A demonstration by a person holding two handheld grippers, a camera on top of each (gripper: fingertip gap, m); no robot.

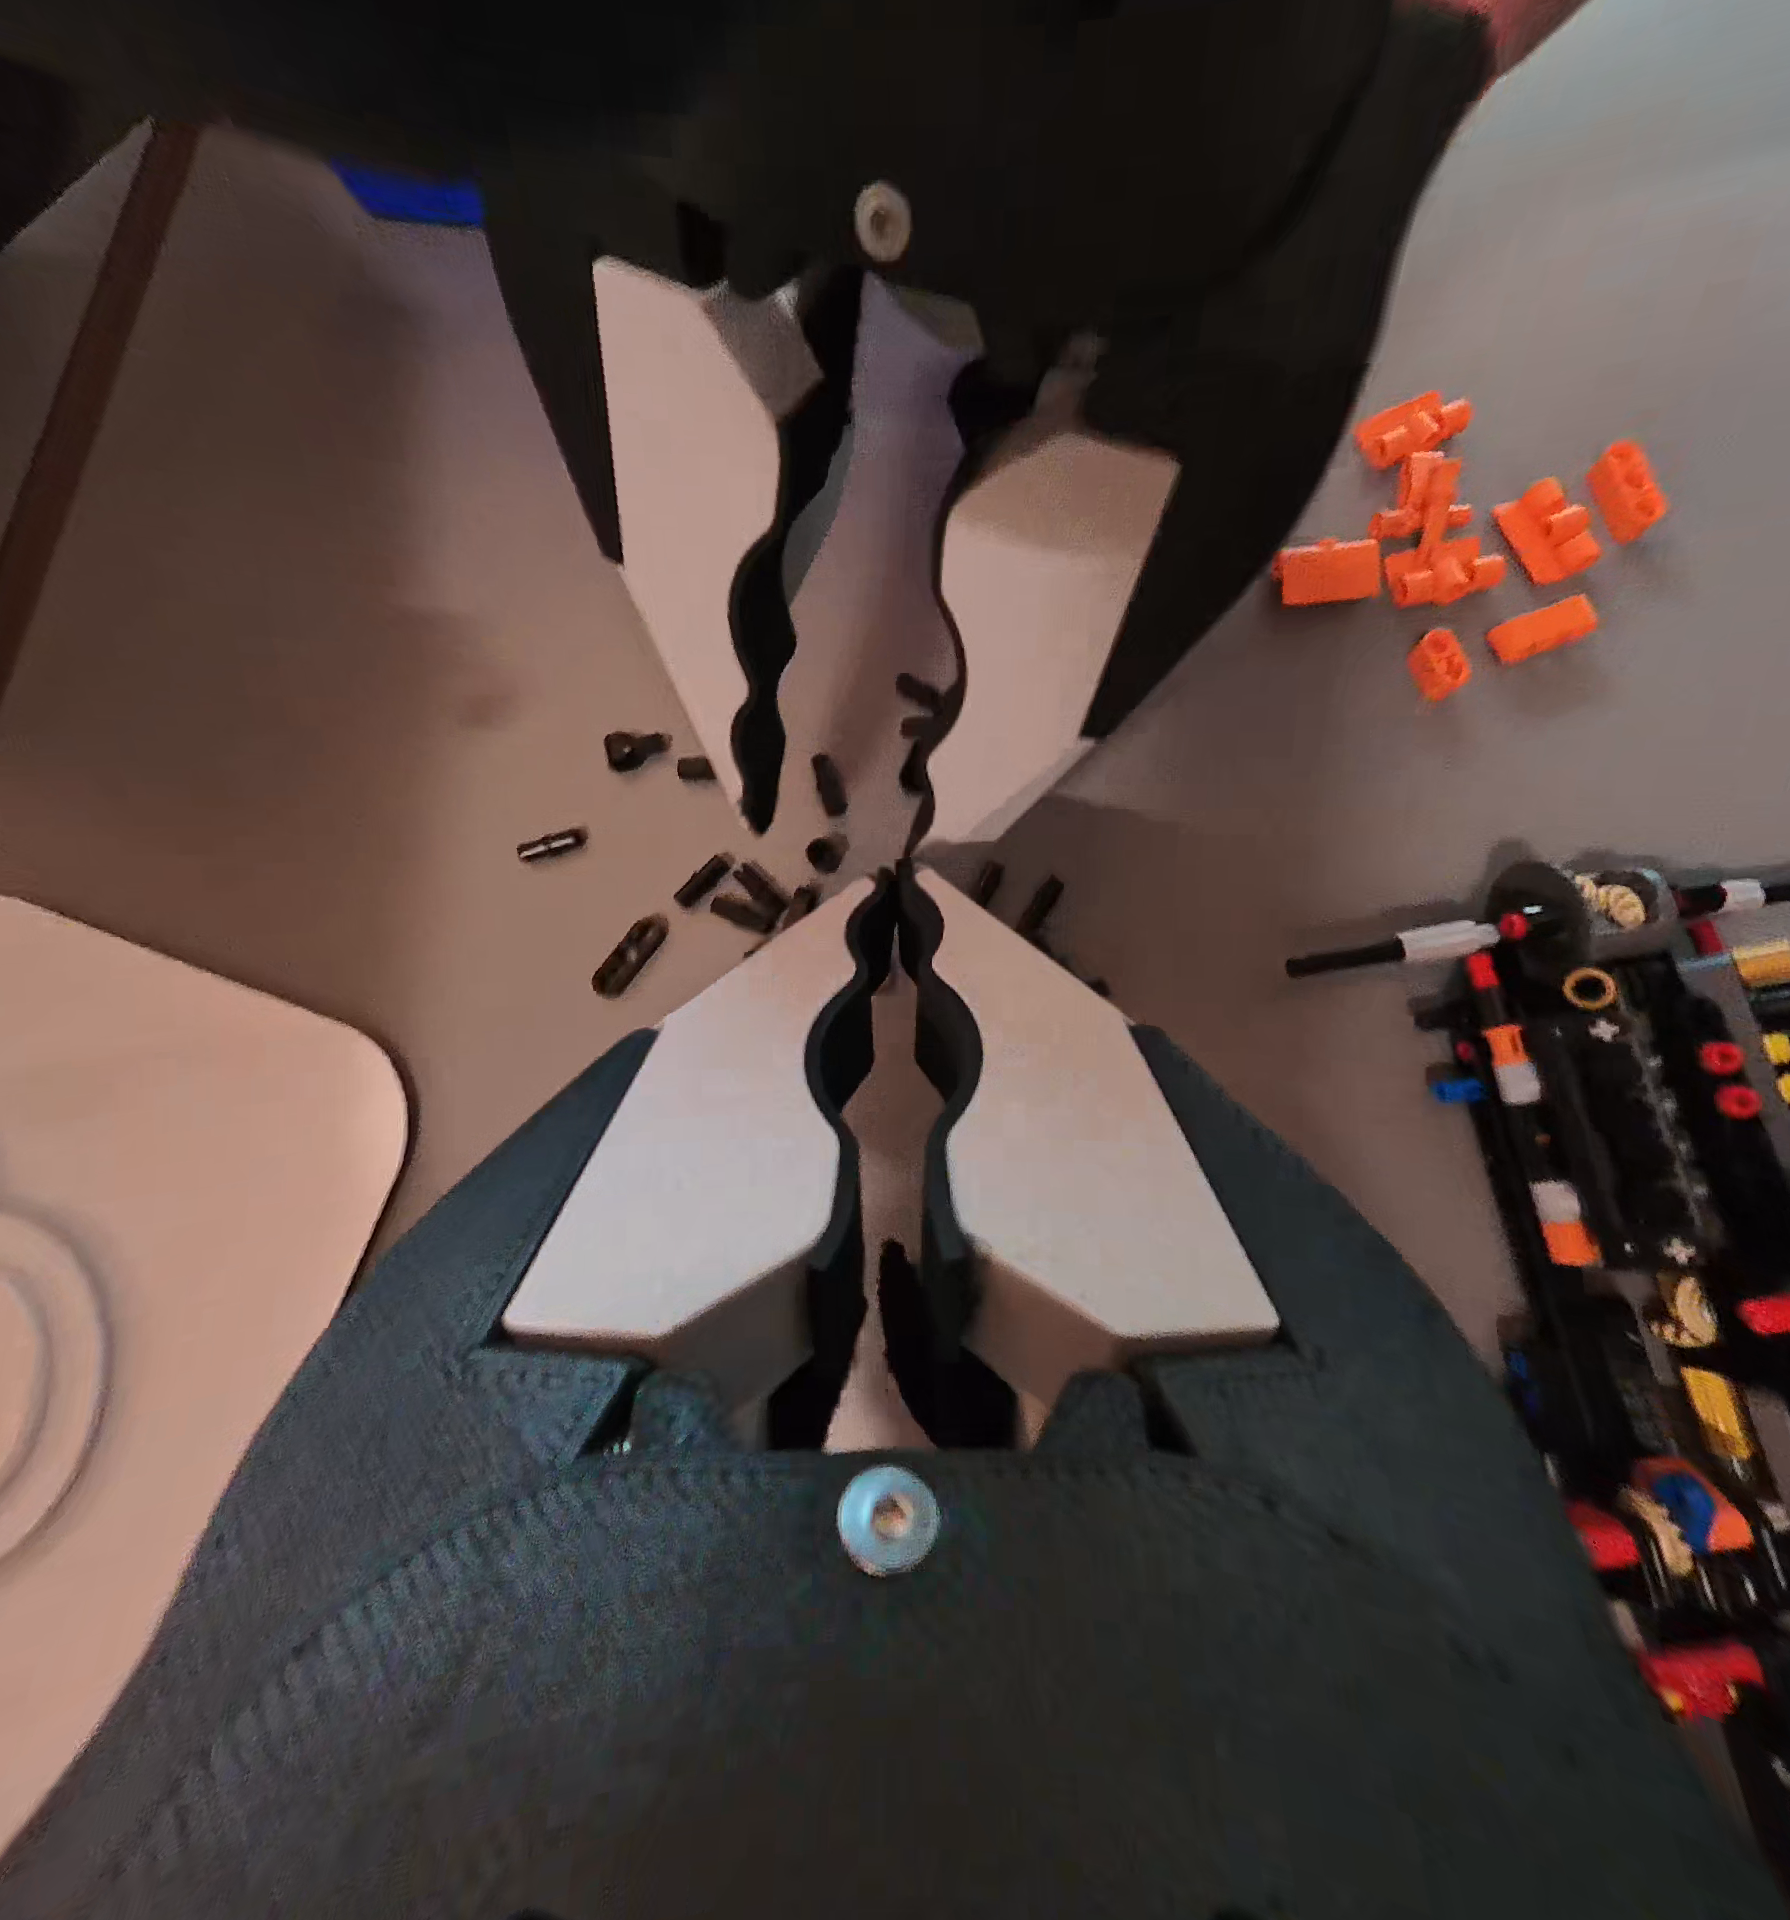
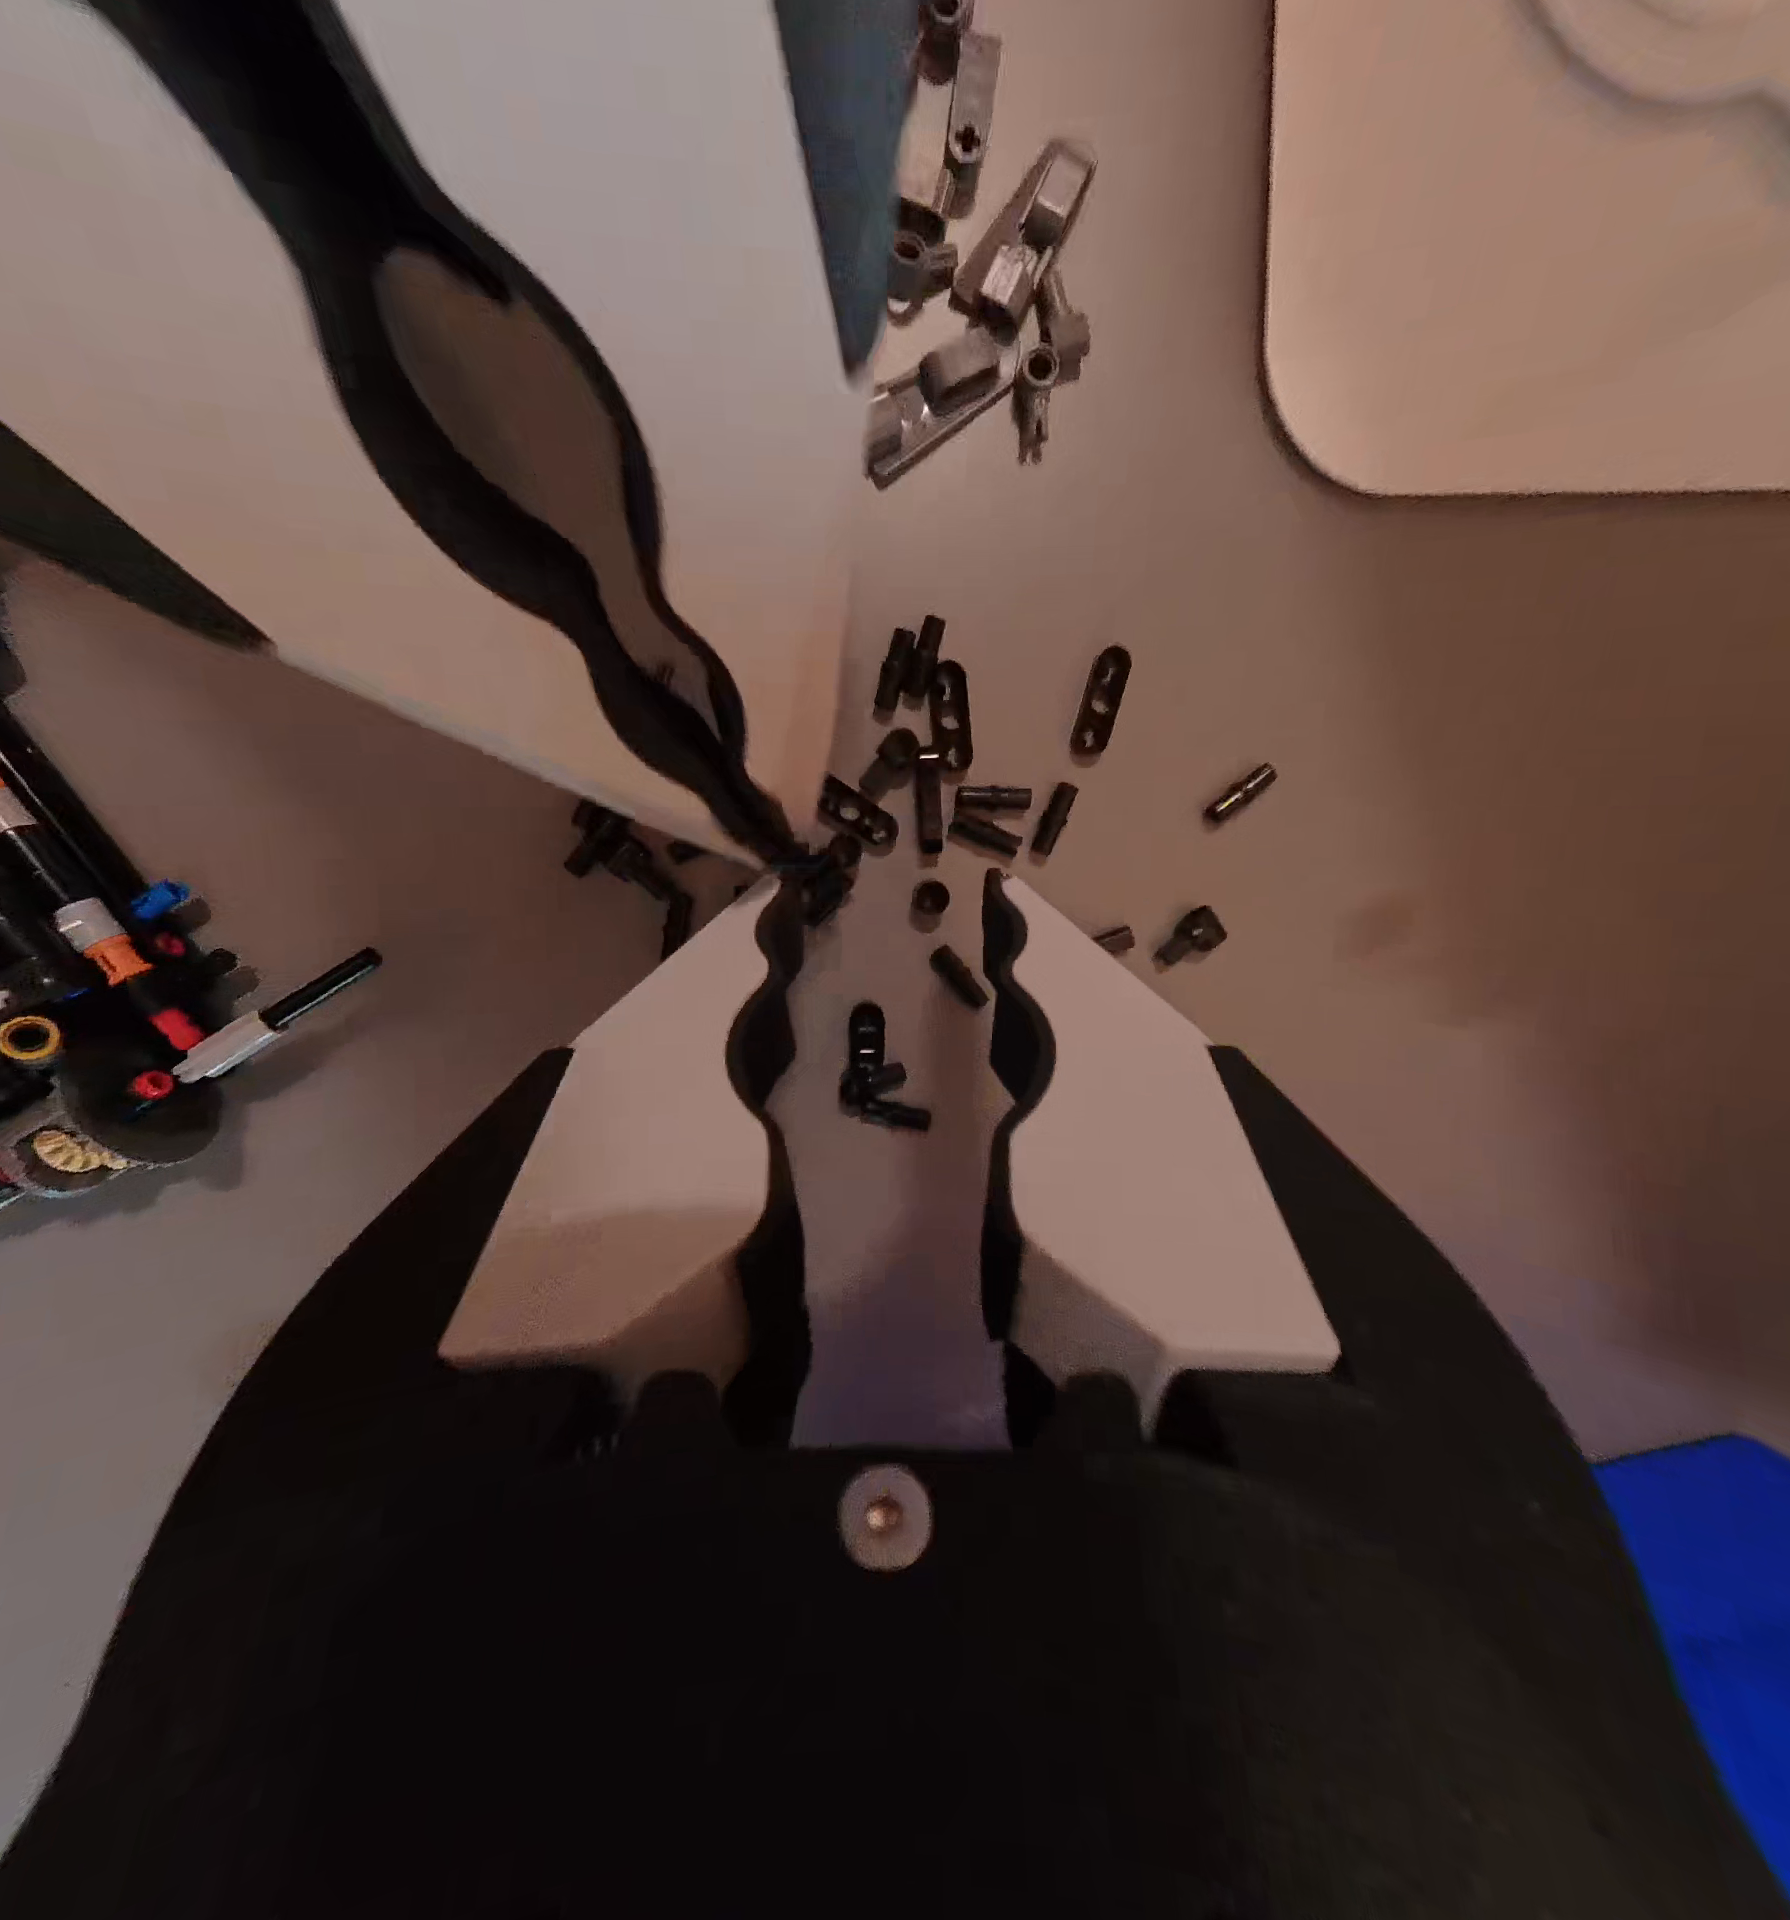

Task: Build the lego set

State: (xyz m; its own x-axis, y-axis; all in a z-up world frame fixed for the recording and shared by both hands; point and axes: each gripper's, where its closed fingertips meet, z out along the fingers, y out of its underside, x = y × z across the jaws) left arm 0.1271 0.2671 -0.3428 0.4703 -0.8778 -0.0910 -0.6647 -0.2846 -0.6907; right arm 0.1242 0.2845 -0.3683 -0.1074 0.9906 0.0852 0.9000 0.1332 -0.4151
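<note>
Picking is the step in hand — both tools are down among the loose black pins (image 2: 932, 831) scattered on the surface (image 2: 1493, 831), and nothing is fitted to the model yet, I judge. The left tool (image 1: 896, 883) has its tips drawn together; a small dark piece may be nipped there, but I cannot tell for sure. The right tool (image 2: 886, 904) stands apart, with a few pins lying on the surface between its fingers, untouched. The two tools meet almost tip to tip. The half-built lego model (image 1: 1639, 1195) lies off to the right of the left tool, the orange bricks (image 1: 1473, 530) beyond it. Next calls for closing on one pin alone — they lie crowded.
</note>
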